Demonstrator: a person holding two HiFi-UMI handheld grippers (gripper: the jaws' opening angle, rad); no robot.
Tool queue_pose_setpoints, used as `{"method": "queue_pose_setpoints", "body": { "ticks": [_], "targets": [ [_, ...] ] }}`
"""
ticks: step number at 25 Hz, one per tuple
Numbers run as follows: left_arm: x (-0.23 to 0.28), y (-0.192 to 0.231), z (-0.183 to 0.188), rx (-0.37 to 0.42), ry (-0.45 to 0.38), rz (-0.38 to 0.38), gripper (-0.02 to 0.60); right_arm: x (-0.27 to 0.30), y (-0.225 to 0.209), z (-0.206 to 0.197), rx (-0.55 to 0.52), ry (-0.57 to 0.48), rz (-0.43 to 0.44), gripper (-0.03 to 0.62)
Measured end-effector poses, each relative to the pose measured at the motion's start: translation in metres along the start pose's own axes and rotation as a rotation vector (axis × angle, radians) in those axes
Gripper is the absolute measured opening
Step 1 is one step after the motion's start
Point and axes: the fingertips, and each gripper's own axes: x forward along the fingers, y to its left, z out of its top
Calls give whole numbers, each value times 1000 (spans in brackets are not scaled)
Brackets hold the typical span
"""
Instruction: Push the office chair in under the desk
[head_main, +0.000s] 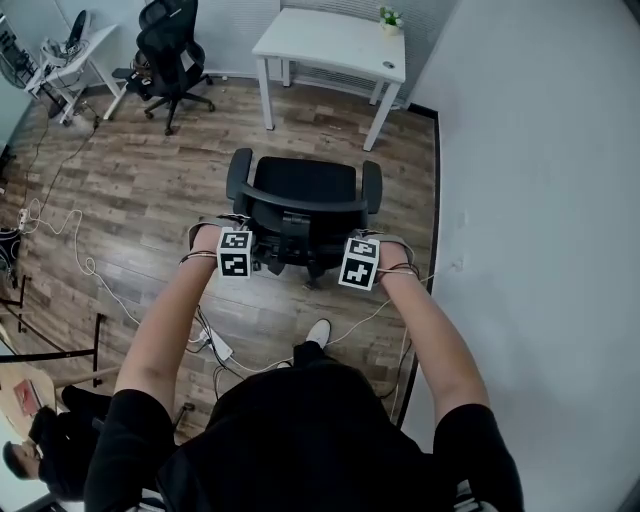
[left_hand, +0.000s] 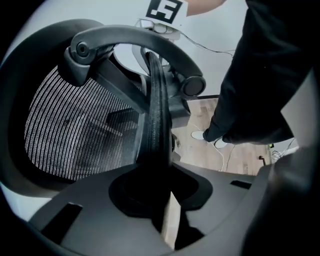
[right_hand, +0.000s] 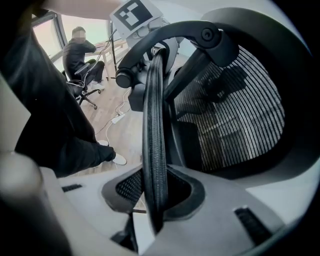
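While the chair (head_main: 305, 183) stands ahead, left gripper (left_hand: 161, 197) and right gripper (right_hand: 154, 200) pinch its backrest (head_main: 300, 210).

No words or numbers are legible; the only signs are black-and-white square markers on the left cube (head_main: 234, 253) at nine o'clock and the right cube (head_main: 360, 262) at three.

The person wears a black short-sleeved shirt (head_main: 300, 440), dark trousers (left_hand: 235, 115) and white shoes (head_main: 318, 332). The left gripper (left_hand: 162, 200) and the right gripper (right_hand: 152, 200) have smooth grey moulded shells with a small rectangular slot on each side. Each gripper carries a white cube printed with black square markers: left cube (head_main: 234, 253), right cube (head_main: 360, 263). Thin wires (head_main: 400, 268) loop at the wrists.
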Motion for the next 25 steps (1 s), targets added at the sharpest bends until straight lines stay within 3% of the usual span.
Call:
{"method": "queue_pose_setpoints", "body": {
  "ticks": [13,25],
  "targets": [
    [18,49,-4,13,-25,30,74,12,-51,-8,-12,-7,-28,97],
    [30,107,-42,117,-77,33,71,28,-95,21,59,7,-80,98]
  ]
}}
